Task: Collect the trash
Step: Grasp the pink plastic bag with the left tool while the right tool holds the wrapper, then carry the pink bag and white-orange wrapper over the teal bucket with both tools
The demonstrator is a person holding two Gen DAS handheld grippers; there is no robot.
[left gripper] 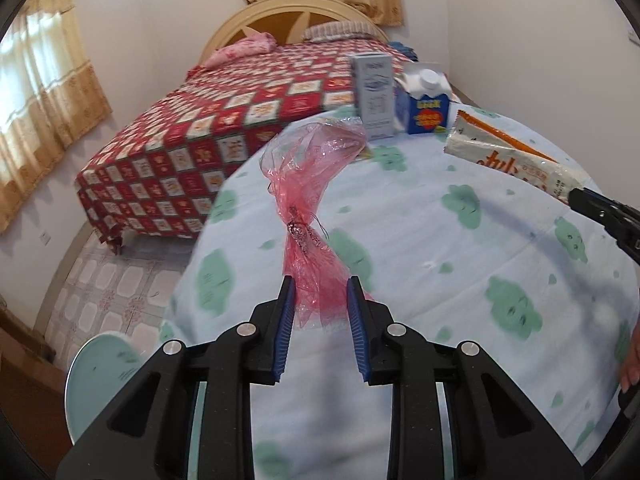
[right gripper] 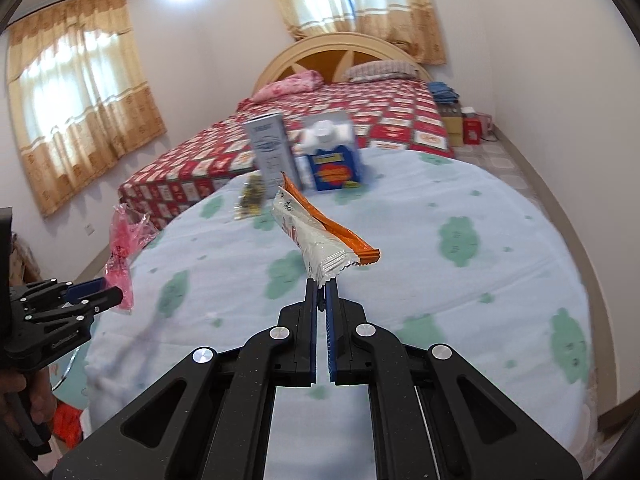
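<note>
My left gripper [left gripper: 320, 285] has its jaws partly apart around the lower end of a crumpled pink plastic bag [left gripper: 310, 184], which stands up above the round table [left gripper: 460, 248]; the bag also shows in the right wrist view [right gripper: 120, 248], at the left gripper [right gripper: 114, 294]. My right gripper [right gripper: 321, 286] is shut on the crimped end of a white and orange snack wrapper [right gripper: 316, 232], held above the table; the wrapper shows in the left wrist view [left gripper: 508, 156] too, with the right gripper [left gripper: 576, 196].
A grey carton [left gripper: 373, 94], a blue and white carton [left gripper: 424, 104] and a small dark wrapper [right gripper: 252, 196] sit at the table's far edge [right gripper: 520, 248]. A bed with a red patterned cover [left gripper: 224, 120] stands behind. Tiled floor [left gripper: 116, 280] lies left of the table.
</note>
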